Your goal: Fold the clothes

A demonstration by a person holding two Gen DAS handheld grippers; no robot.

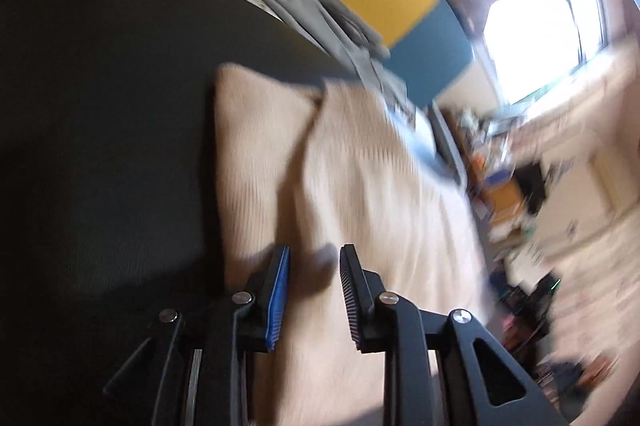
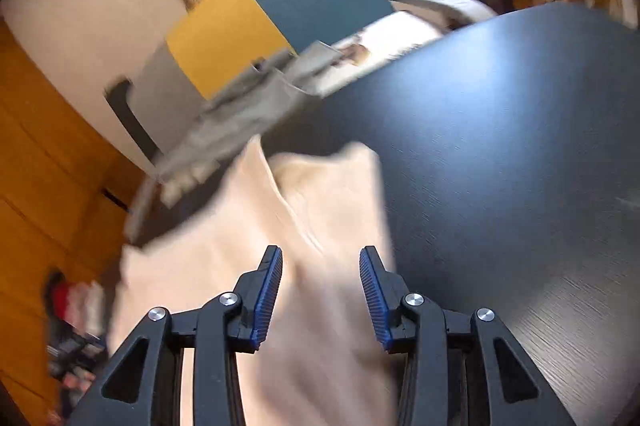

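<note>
Both wrist views were smeared with motion blur; fine detail was unreliable. A cream garment (image 1: 360, 194) lay on the dark table (image 1: 100, 106), folded over on itself, with one squared corner toward the table's middle and a diagonal crease running down from its far edge. In the right wrist view the same cream garment (image 2: 320, 226) stretched from the dark table (image 2: 500, 146) surface toward the near left edge. The left gripper (image 1: 314, 258) hung just over the cloth with its jaws parted, a clear gap between the blue ribbed pads (image 1: 278, 298), nothing pinched. The right gripper (image 2: 320, 254) likewise stood released, jaws apart over the cream fabric; the cloth showed through the gap, but the pads (image 2: 266, 302) did not press on it. A grey garment (image 1: 320, 10) lay bunched along the far table edge, its near end close to the cream piece, contact uncertain. Behind it stood a chair back (image 2: 280, 6) in grey, yellow and teal panels. A bright window (image 1: 540, 34) showed in the left view.
</note>
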